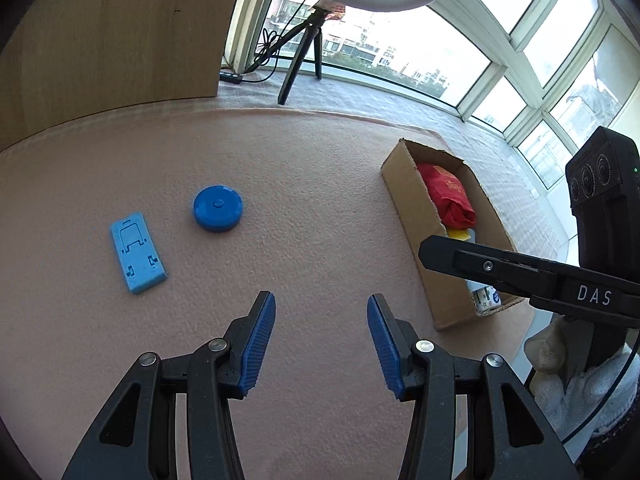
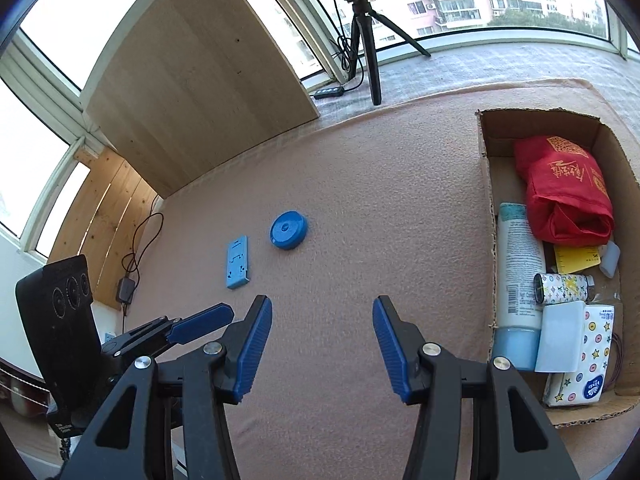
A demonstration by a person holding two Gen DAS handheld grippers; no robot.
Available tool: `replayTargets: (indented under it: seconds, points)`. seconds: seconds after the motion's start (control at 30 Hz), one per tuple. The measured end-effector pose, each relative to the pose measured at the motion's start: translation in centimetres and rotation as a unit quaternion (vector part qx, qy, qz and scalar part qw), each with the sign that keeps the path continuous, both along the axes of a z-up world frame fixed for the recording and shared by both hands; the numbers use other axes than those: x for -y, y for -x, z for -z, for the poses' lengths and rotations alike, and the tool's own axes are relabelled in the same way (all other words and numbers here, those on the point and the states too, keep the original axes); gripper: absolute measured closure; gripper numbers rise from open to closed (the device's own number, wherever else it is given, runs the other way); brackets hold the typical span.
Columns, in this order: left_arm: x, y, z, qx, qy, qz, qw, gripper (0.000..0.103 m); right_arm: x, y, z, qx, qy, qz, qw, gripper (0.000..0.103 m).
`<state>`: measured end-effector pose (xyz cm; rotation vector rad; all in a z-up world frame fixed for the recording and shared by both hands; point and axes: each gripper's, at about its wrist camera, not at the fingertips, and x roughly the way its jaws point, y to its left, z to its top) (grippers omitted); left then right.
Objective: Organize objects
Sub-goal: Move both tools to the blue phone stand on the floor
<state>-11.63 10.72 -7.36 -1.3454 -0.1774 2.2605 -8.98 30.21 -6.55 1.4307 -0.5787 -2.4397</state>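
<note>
Hovering over the pink felt mat (image 1: 320,184), I hold both my claws spread wide with nothing between the pads. To the right sits the cardboard box (image 2: 490,216), already packed with a red bag (image 2: 564,192), a lotion tube (image 2: 520,264), a tissue pack (image 2: 588,360) and smaller bits. My left gripper (image 1: 321,344) points at bare mat; the round blue disc (image 1: 218,209) lies farther off and left of it, and the flat light-blue holder (image 1: 138,252) lies just left of the disc, apart from it. My right gripper (image 2: 322,346) hangs near the box, both blue pieces far and left of it.
</note>
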Motion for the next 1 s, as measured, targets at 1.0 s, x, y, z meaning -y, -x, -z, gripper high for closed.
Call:
replayTargets:
  seconds: [1.0]
  points:
    - [12.4,7.2,6.6,0.063,-0.001,-0.092,0.9938,0.034,14.8,11.9,6.7,0.109,-0.001,-0.122,0.986,0.052]
